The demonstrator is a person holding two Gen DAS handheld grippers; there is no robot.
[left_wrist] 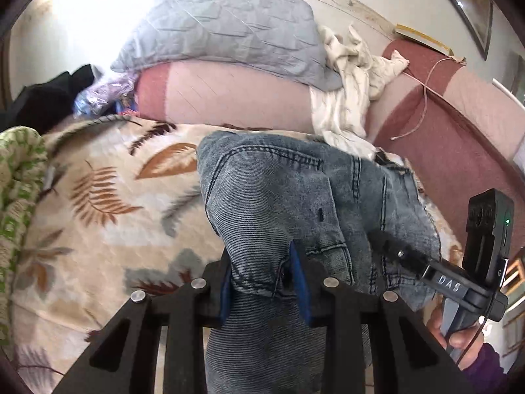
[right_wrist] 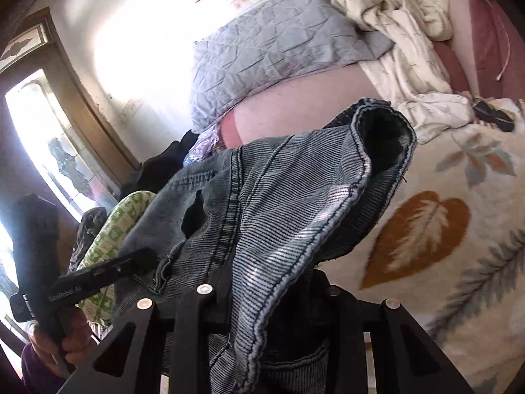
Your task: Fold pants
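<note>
Jeans (left_wrist: pixel 295 197) hang bunched between both grippers, left gripper (left_wrist: pixel 264 282) and right gripper (right_wrist: pixel 269 298) jaws each clamping denim above the bed (left_wrist: pixel 98 197).

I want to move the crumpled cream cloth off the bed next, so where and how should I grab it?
Probably best at the bunched, raised folds at its top, where the crumpled cream cloth heaps up against the grey quilted pillow. Come from above and the bed's open side: the ridges stand proud for two fingers, while its lower part lies flat on the mattress.
</note>
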